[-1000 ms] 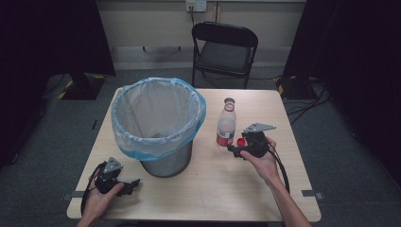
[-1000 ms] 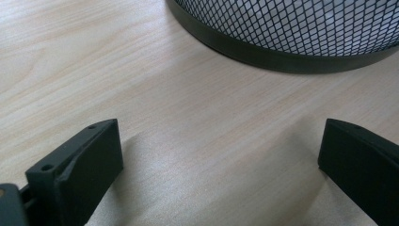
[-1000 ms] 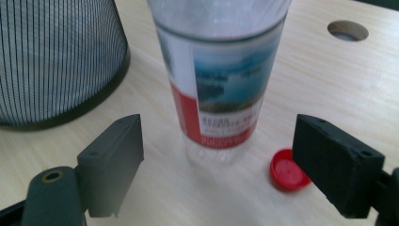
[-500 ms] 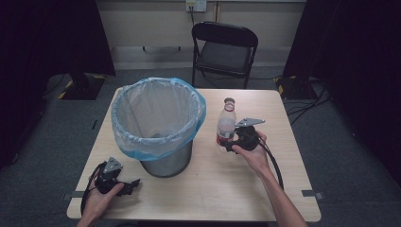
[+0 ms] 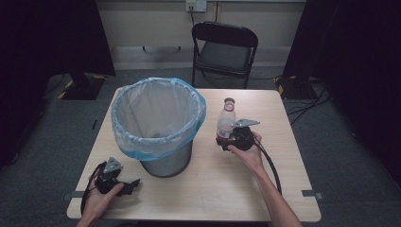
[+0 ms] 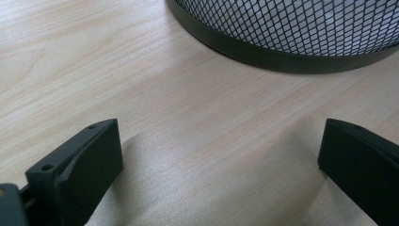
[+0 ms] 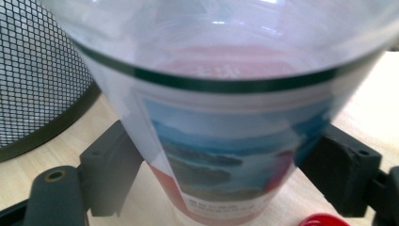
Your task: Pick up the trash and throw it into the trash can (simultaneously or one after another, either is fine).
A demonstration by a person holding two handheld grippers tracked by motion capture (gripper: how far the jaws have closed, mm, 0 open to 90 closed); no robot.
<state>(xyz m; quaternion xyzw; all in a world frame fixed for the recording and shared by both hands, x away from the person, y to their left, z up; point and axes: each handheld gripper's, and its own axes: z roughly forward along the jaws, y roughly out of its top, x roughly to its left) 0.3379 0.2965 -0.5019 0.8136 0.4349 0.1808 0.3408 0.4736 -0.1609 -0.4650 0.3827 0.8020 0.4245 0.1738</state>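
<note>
I count one bottle (image 5: 227, 124), one bin (image 5: 158, 125), one chair (image 5: 224, 47) and two hand-held grippers on my screens. My right hand-held gripper (image 5: 226, 141) sits low around the bottle, which stands upright on the desk (image 5: 208, 189). In the right gripper view the bottle (image 7: 221, 117) stands between the two jaws; they have just been closing a little, yet they stand wide and I cannot tell whether the pads touch the label. A single red cap (image 7: 324, 220) lies just under the right jaw. The bin, lined with a blue bag, stands to the left of this hand-held gripper, near but apart. My left hand-held gripper (image 5: 130, 185) rests on the desk just in front of the bin, jaws wide apart with bare wood between them. The chair stands beyond the desk.
</note>
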